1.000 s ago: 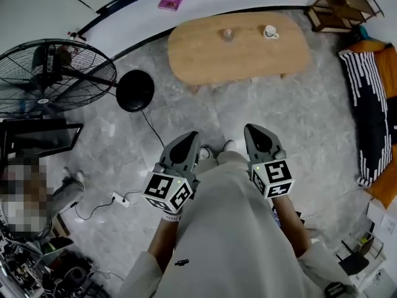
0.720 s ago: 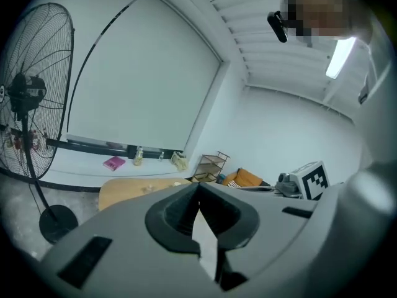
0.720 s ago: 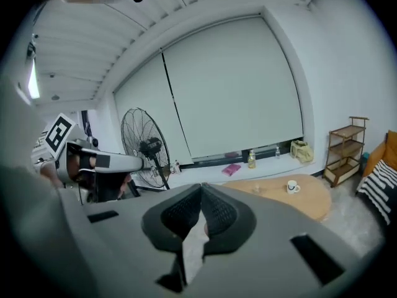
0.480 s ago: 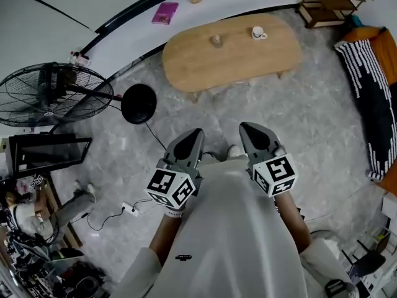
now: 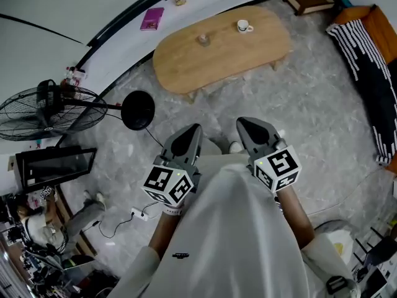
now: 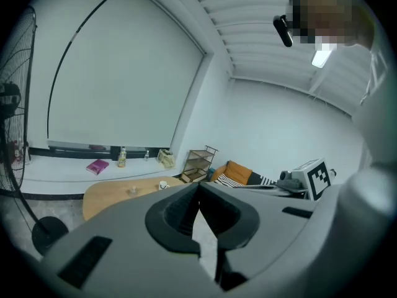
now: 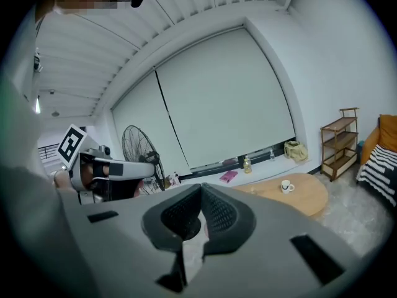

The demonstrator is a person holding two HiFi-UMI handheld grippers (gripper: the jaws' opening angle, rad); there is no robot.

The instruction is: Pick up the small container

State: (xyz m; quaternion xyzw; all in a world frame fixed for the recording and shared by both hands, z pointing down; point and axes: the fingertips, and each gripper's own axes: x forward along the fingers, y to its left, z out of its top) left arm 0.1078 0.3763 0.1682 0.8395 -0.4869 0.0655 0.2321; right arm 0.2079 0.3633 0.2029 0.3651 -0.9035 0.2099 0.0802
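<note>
Closure is shown on both units: the left gripper and the right gripper are each seen with jaws pressed together, and nothing is held between them. Both are held side by side close to the person's torso, well apart from the oval wooden table. The small container is located upright near the tabletop's centre, with a white mug placed toward the table's right end.

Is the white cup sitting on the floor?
No, the white cup stands on the oval wooden table, near its far end.
</note>
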